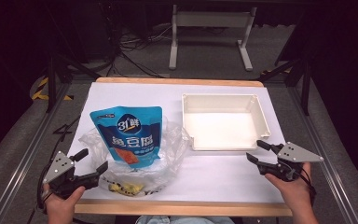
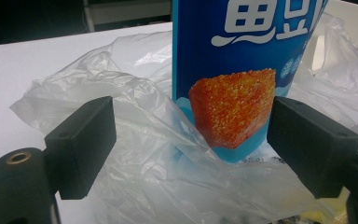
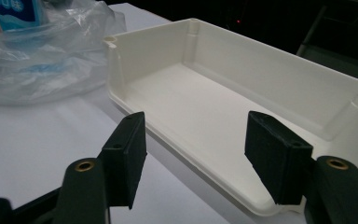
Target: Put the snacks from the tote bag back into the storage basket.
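A blue pouch with white lettering and a picture of an orange cube stands in a crumpled clear plastic bag on the white table. Something yellow lies in the bag's near end. My left gripper is open at the bag's near left side; in the left gripper view its jaws stand either side of the pouch and the plastic bag, apart from both. My right gripper is open at the near right corner of a white tray, its jaws straddling the tray's low front lip without touching.
The tray has three raised walls and holds nothing. A white sheet covers the wooden table. Dark floor, cables and a white frame lie beyond the far edge.
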A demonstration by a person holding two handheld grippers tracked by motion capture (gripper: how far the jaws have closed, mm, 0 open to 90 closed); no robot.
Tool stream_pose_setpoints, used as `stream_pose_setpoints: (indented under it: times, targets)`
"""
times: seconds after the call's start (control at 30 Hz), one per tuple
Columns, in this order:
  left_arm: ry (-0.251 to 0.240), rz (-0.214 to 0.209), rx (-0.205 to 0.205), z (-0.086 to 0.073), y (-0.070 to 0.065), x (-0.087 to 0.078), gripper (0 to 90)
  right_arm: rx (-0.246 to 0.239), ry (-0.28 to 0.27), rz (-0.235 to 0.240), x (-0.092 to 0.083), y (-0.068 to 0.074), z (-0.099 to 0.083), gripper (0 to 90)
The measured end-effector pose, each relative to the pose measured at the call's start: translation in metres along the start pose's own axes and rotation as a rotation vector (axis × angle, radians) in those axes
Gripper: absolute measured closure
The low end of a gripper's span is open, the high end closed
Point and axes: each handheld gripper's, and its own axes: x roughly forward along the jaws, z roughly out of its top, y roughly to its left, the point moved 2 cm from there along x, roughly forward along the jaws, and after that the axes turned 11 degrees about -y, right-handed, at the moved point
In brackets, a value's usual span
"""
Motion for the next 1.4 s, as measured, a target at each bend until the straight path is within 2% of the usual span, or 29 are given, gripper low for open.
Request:
stream_pose_setpoints:
  times: [0.2, 0.33, 0.43, 0.63, 0.77, 1.1, 1.4]
  targets:
    - [0.003, 0.006, -0.01, 0.0, -0.001, 0.0, 16.1, -0.007, 0.001, -0.005, 0.0, -0.001, 0.002, 38.5]
    - [0.005, 0.005, 0.0, 0.0, -0.002, 0.0, 15.9, 0.007, 0.002, 0.003, -0.001, 0.0, 0.005, 39.2]
    - [0.001, 0.003, -0.001, 0.0, -0.002, 0.001, 15.9, -0.002, 0.012, 0.007, -0.001, 0.002, 0.007, 39.7]
    - [0.003, 0.003, -0.003, 0.001, -0.003, 0.002, 16.3, -0.026, 0.007, 0.023, -0.002, 0.008, 0.022, 39.3]
    - [0.001, 0.006, 0.0, 0.002, -0.003, 0.002, 16.2, -0.024, -0.004, 0.039, 0.0, 0.009, 0.028, 38.7]
    - [-0.002, 0.013, -0.006, 0.002, -0.001, 0.001, 16.0, -0.011, 0.023, 0.04, 0.001, 0.006, 0.045, 35.9]
    - [-0.001, 0.015, -0.004, 0.002, -0.002, 0.001, 15.6, -0.017, 0.042, 0.038, 0.003, 0.006, 0.053, 35.3]
